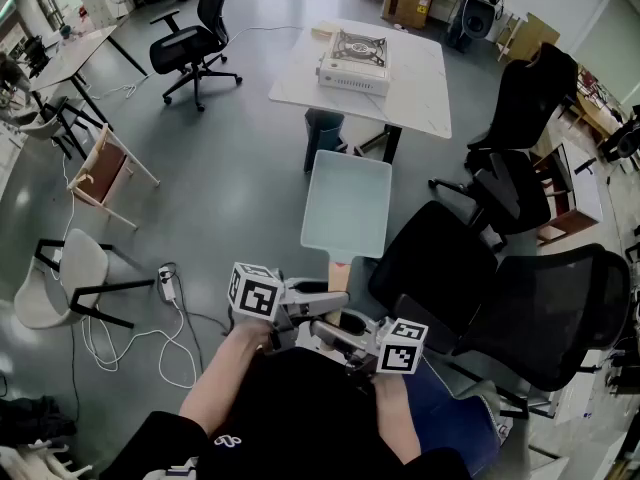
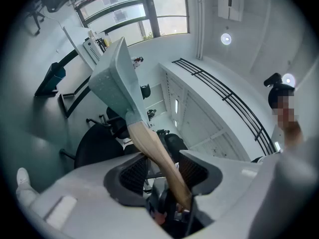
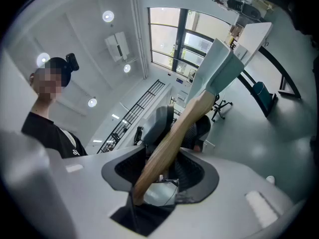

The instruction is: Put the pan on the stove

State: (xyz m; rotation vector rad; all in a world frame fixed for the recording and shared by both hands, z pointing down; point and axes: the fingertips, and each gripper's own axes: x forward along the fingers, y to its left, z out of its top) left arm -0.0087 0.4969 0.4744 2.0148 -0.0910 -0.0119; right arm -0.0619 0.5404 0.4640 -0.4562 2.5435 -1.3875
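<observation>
We hold the square pale-green pan [image 1: 346, 206] level above the grey floor [image 1: 230, 178], well short of the white table [image 1: 425, 73] that carries the stove [image 1: 354, 61]. Our left tool [image 2: 164, 171] and right tool [image 3: 159, 171] both pinch its wooden handle [image 1: 339, 274].

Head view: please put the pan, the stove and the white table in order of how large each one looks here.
1. white table
2. pan
3. stove
The pan is held much nearer the camera than the stove, so its larger look in this view may come from nearness, not from true size.
</observation>
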